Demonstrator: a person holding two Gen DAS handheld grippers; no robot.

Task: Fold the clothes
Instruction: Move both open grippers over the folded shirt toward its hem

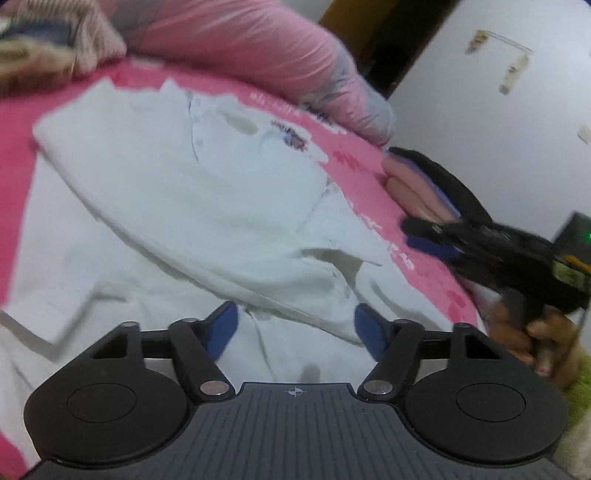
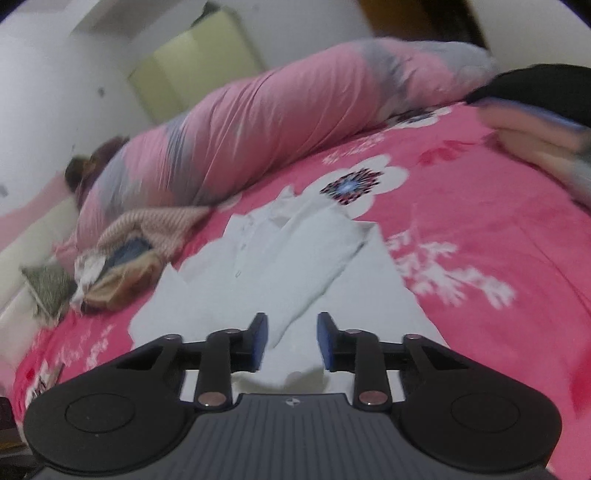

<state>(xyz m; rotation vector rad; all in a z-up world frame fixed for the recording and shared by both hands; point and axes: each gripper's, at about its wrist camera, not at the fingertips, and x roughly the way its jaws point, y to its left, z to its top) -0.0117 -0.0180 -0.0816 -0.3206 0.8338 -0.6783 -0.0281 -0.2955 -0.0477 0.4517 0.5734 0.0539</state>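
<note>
My left gripper [image 1: 295, 325]: jaws wide apart, holding nothing, poised over the white shirt [image 1: 192, 192].
Shirt: spread on the pink floral bedspread [image 2: 480, 221], partly folded, ahead of both my grippers.
My right gripper [image 2: 291, 341]: jaws apart, empty, shirt cloth between them.
Writing: white marks on bedspread, too blurred to read.

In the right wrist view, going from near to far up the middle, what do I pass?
Right gripper, open, white button-up shirt, white flower print with dark centre on the pink bedspread, long pink and grey bolster pillow, white wall.
</note>
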